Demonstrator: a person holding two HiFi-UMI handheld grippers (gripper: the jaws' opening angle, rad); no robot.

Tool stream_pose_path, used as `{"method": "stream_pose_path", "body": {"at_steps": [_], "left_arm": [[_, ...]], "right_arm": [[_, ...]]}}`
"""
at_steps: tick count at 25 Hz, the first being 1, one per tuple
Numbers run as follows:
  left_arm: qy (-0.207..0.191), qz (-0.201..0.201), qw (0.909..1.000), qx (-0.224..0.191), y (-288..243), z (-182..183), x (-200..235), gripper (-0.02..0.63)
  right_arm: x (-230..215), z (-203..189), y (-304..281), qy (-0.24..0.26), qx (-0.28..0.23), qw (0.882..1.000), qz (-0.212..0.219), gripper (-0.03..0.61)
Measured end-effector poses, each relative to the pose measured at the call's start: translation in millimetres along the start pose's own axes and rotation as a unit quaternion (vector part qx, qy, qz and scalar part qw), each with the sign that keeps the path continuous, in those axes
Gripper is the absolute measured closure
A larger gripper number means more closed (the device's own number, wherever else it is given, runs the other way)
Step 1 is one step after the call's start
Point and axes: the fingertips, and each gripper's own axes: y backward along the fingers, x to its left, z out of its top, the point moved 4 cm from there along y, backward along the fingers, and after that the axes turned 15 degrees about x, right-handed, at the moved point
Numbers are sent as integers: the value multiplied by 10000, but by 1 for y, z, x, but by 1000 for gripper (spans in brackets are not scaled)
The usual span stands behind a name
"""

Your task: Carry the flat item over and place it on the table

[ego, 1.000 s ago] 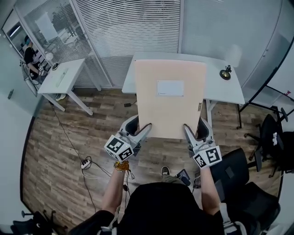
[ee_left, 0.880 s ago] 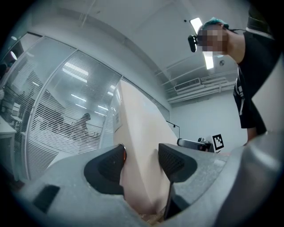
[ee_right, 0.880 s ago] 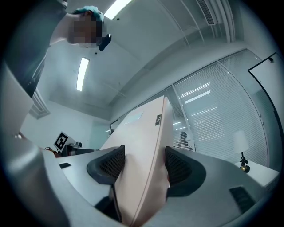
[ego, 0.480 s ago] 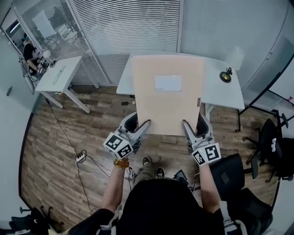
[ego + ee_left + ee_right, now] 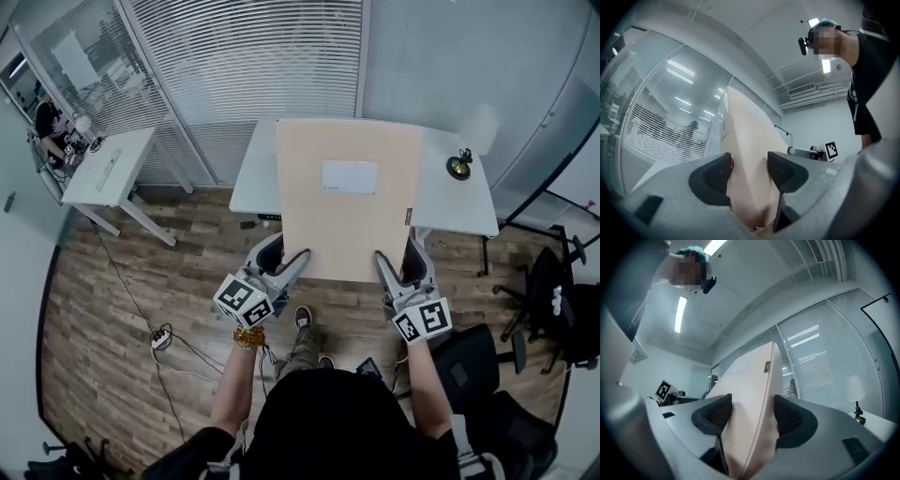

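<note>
The person holds a large flat board of pale beige colour (image 5: 347, 216) by its near edge, one gripper at each near corner. The left gripper (image 5: 286, 263) pinches the near left corner; in the left gripper view its two dark ribbed pads (image 5: 717, 172) are pressed on both faces of the board (image 5: 745, 136), so this gripper (image 5: 751, 171) is clamped on it. The right gripper (image 5: 398, 263) pinches the near right corner in the same way; in the right gripper view its pads (image 5: 715, 414) lie against the two faces of the board (image 5: 750, 376), and this gripper (image 5: 749, 416) is also closed on it. The board carries a white rectangular label (image 5: 349, 177) on its upper face and a small dark tag (image 5: 409, 217) at its right edge. In the head view the board covers the middle part of a white rectangular table (image 5: 455, 192), and its near part reaches out over the brown wooden floor (image 5: 122, 281); I cannot tell if the board touches the tabletop. A small dark round object with a golden part (image 5: 457, 167) stands on the right part of this table, apart from the board. A black office chair (image 5: 487, 375) stands at the person's right side. A second white table (image 5: 108, 169) stands well apart at the left, before a glass wall with blinds (image 5: 253, 56).
</note>
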Motion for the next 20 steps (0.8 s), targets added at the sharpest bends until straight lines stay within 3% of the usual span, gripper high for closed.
{"method": "stream_pose_path", "body": {"at_steps": [20], "left_arm": [[142, -264, 9995, -11, -63, 30, 138, 367]], "right_arm": [[-44, 15, -136, -12, 110, 9995, -296, 322]]}}
